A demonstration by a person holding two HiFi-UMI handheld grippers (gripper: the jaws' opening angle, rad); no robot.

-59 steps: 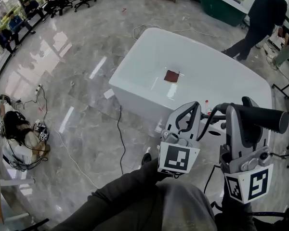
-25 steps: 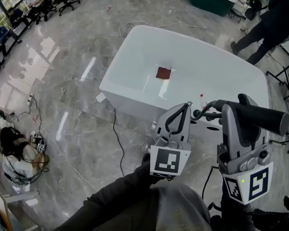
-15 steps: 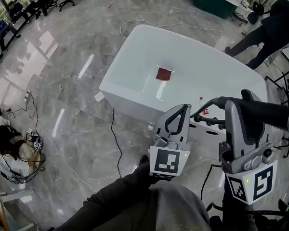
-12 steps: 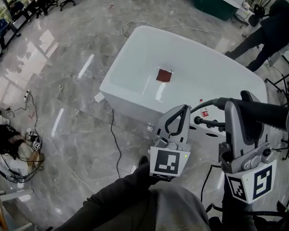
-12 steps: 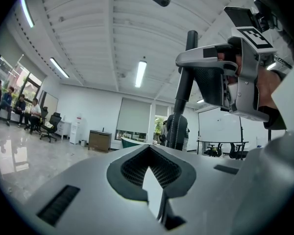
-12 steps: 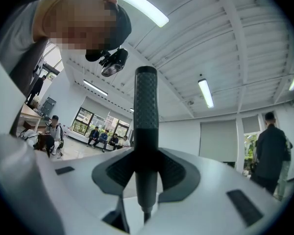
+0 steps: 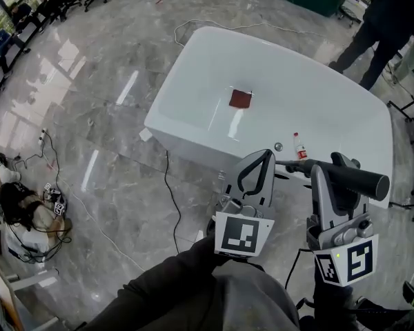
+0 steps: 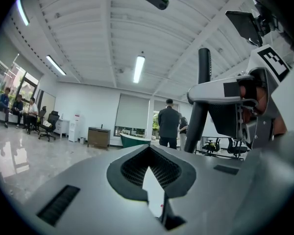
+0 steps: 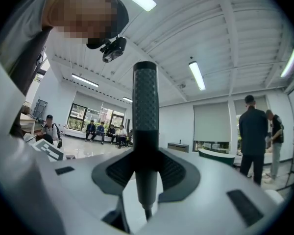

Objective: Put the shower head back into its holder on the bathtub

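While your right hand-held gripper (image 7: pixel 334 167) pinches the shower head (image 7: pixel 362 179) crosswise, the bathtub (image 7: pixel 193 47) lies just beyond; your left hand-held gripper (image 7: pixel 258 157) is pressed together.

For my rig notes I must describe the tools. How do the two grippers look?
The left gripper and the right gripper have light grey bodies with dark ribbed pads set in a notch. Each carries a white cube with black square markers.

Left tool (image 8: pixel 150 155), apparently closed, empty
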